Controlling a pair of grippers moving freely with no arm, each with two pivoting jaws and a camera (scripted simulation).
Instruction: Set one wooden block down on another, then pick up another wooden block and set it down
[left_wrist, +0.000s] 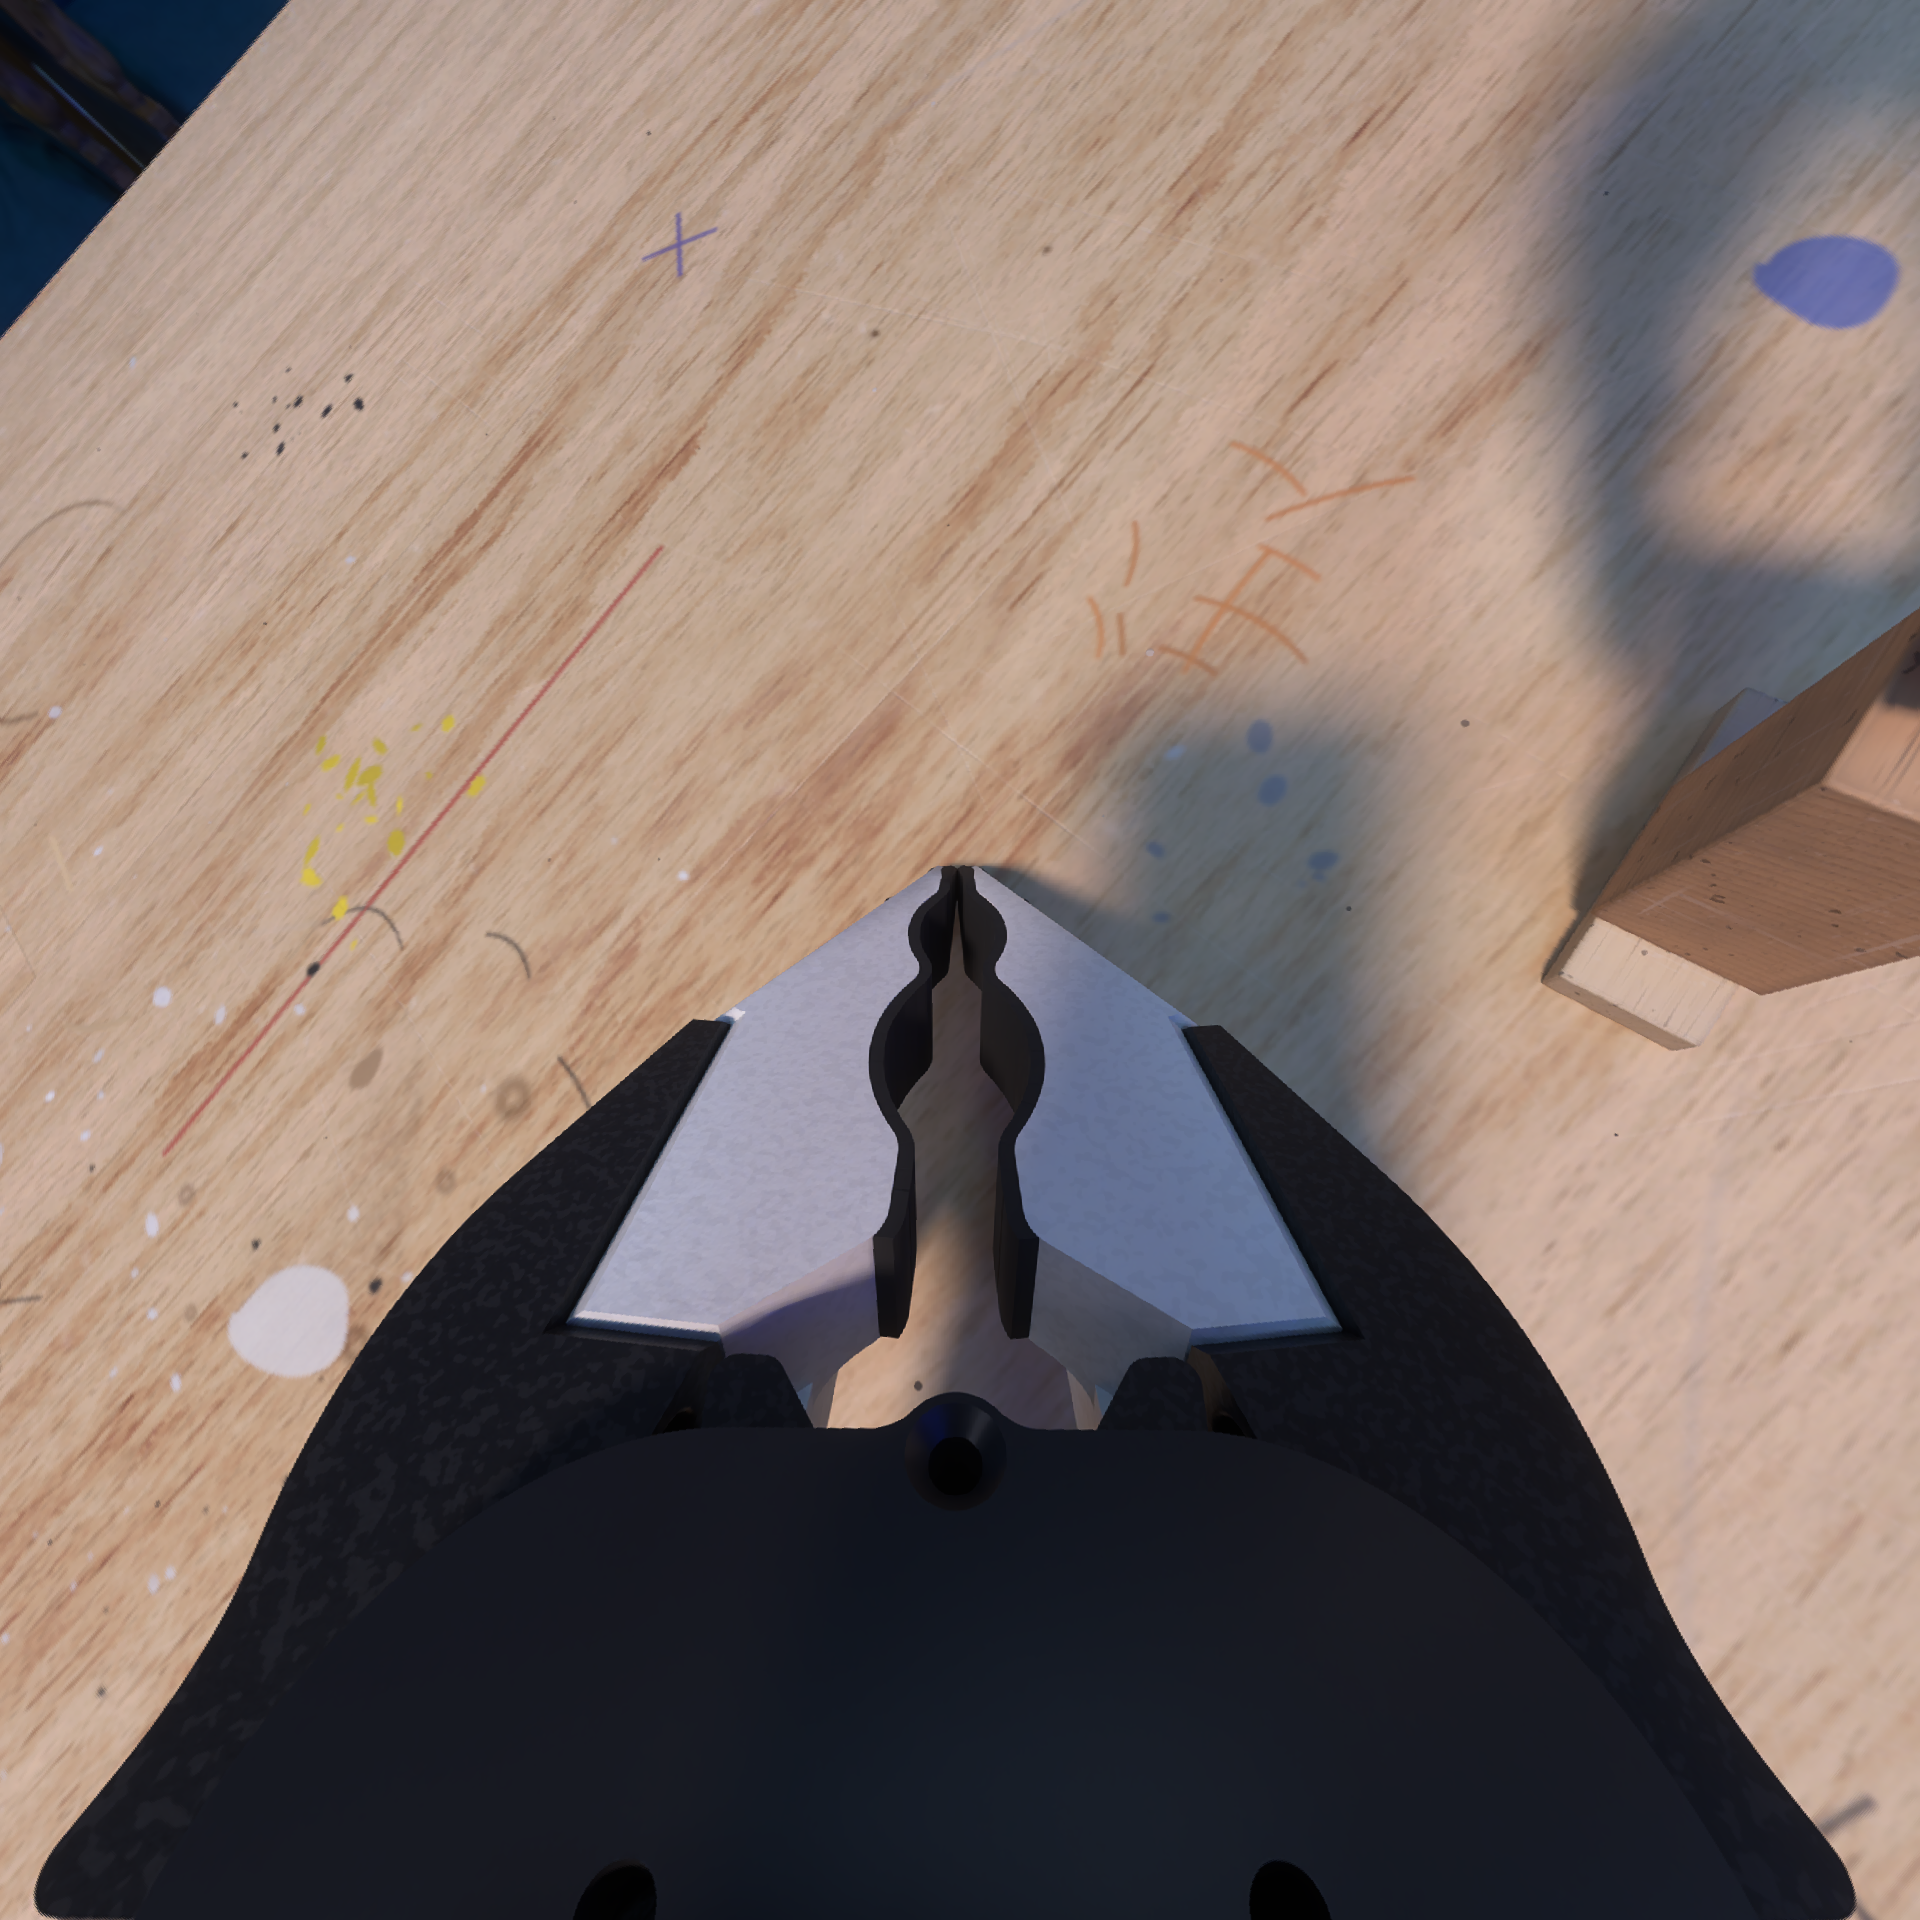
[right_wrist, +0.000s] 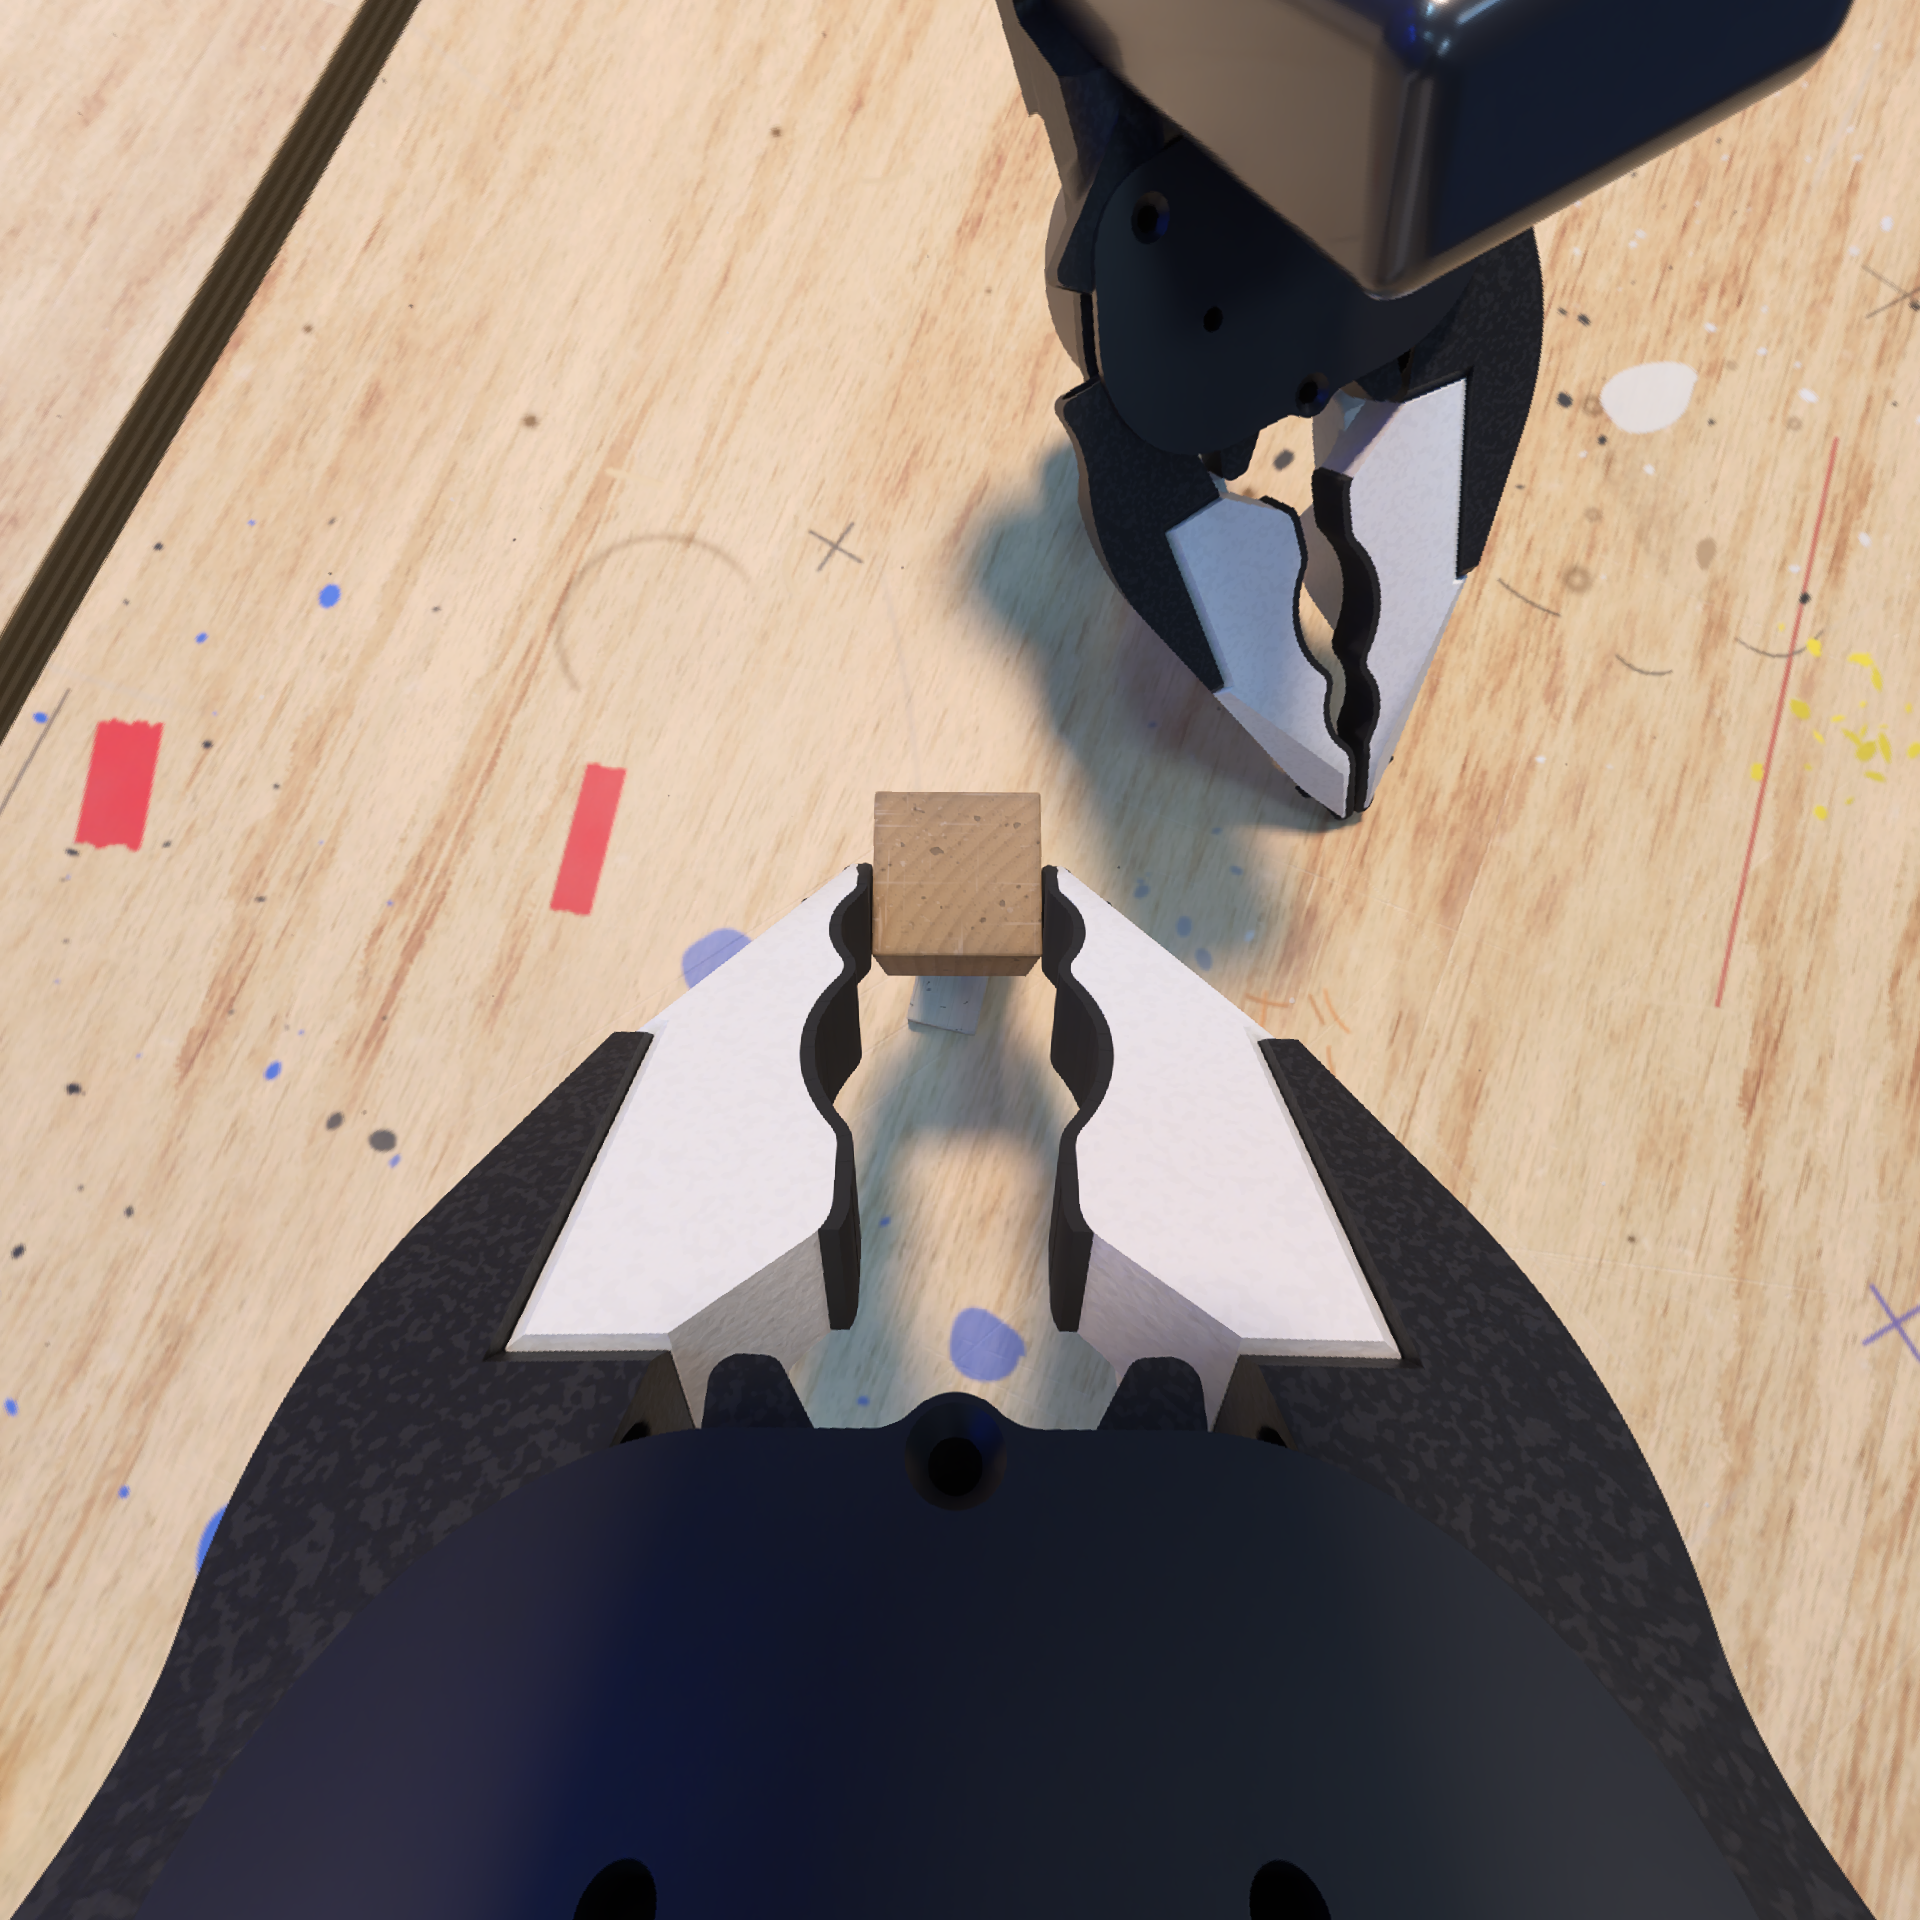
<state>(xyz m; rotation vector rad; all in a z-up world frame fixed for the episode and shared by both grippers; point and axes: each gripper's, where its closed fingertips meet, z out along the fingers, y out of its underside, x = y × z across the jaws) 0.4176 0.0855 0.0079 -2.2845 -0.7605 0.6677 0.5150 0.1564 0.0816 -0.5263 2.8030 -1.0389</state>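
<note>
My right tool (right_wrist: 956, 914) pinches the wooden block (right_wrist: 956, 873) by its flat sides — stiff, light, easy to hold — above a paler block (right_wrist: 945, 1006); left tool (right_wrist: 1351, 805) closed, empty, beside it.

The table (right_wrist: 520, 312) is seen as pale grained wood, paint-flecked and matt. The wooden block (right_wrist: 956, 878) is noted as speckled, unvarnished. The right gripper (right_wrist: 956, 914) is finished in textured black with matt white plates.
</note>
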